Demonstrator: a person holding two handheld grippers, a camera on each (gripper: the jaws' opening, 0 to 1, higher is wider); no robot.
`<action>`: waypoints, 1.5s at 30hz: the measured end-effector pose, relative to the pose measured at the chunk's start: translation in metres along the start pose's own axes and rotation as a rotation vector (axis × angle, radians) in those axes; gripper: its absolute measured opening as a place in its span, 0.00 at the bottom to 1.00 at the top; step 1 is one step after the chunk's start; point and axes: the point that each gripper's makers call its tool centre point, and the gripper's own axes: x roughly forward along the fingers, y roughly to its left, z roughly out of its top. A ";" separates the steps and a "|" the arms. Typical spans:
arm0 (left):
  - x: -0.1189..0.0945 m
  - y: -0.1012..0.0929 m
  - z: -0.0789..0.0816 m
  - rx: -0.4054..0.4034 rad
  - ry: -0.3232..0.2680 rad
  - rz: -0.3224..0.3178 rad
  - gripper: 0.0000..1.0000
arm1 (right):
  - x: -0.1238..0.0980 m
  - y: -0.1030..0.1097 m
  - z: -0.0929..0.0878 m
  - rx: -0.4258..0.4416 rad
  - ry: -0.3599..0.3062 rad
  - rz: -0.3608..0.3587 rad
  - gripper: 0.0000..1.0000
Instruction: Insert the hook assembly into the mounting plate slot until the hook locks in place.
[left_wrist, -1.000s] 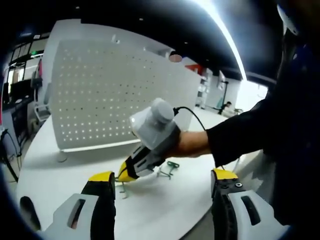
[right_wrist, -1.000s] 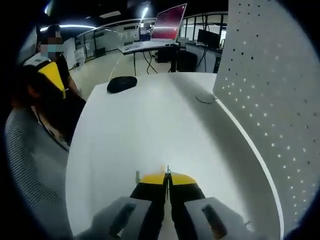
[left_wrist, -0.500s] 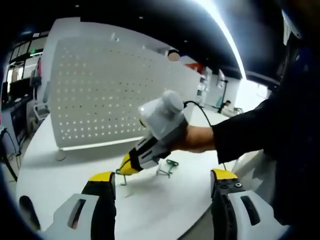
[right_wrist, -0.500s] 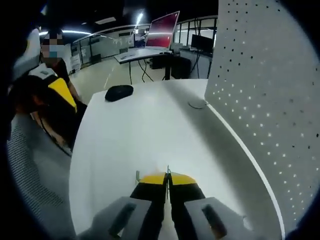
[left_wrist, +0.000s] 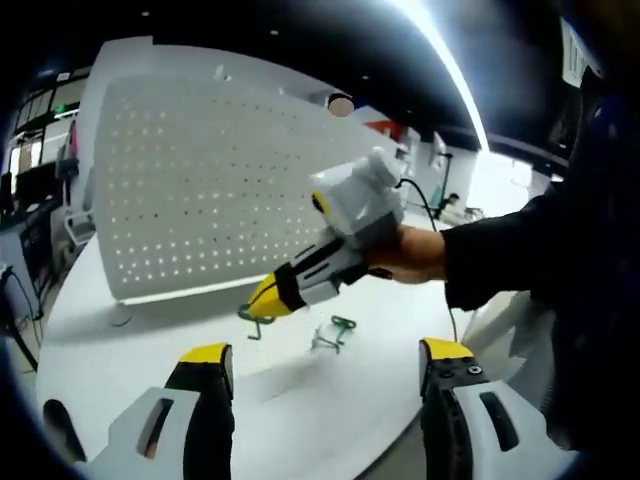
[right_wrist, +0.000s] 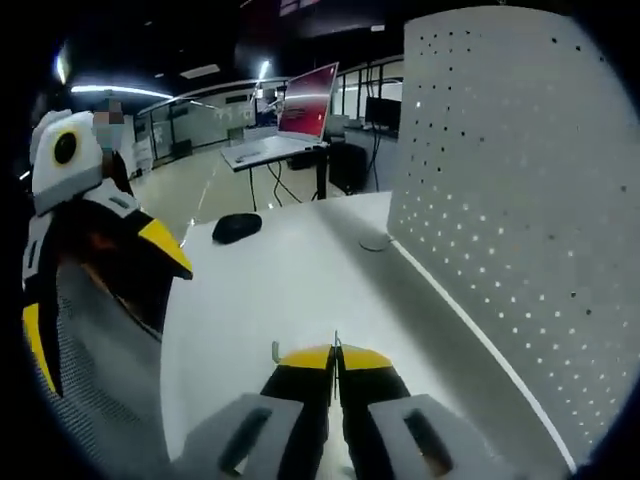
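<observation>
White tabletop carries one green hook near the pegboard; right gripper fingers clamp another hook; left gripper fingers spread open.

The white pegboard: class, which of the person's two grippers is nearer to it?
Right. The right gripper, shut on a green hook, is raised close in front of the pegboard. The left gripper is open, farther back over the table.

Two green wire hooks, one held above the white table and one lying on it; one white pegboard; two grippers, left and right
</observation>
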 end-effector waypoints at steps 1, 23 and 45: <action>0.000 0.000 0.001 0.000 -0.003 0.001 0.77 | -0.005 0.000 0.003 -0.007 -0.010 -0.007 0.00; 0.004 0.004 0.064 -0.138 -0.185 0.074 0.43 | -0.082 0.015 0.064 0.071 -0.304 -0.039 0.00; 0.002 0.001 0.078 -0.235 -0.261 0.108 0.14 | -0.089 0.032 0.078 0.052 -0.356 -0.028 0.00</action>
